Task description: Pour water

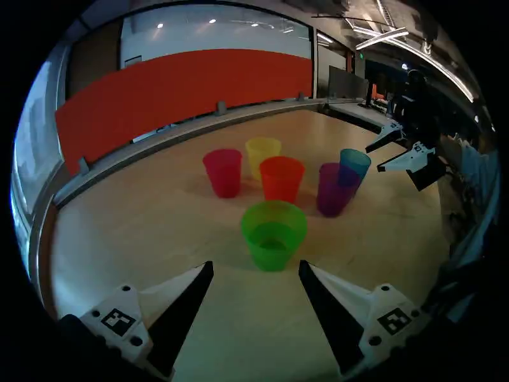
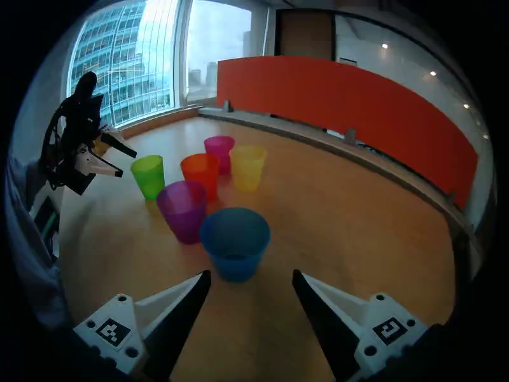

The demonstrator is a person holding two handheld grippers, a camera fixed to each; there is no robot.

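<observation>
My left gripper [image 1: 255, 266] is spread wide and grips nothing. The green cup [image 1: 273, 235] stands upright just ahead of its tips on the wooden table [image 1: 140, 216]. My right gripper [image 2: 250, 274] gapes empty too, with the blue cup [image 2: 235, 243] just before it, the purple cup [image 2: 183, 210] and orange cup [image 2: 201, 173] beyond

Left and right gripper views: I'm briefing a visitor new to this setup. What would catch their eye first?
Six bright cups clustered on the wooden table, the green cup before the open left gripper and the blue cup before the open right gripper. Behind them runs a long red-orange panel.
</observation>
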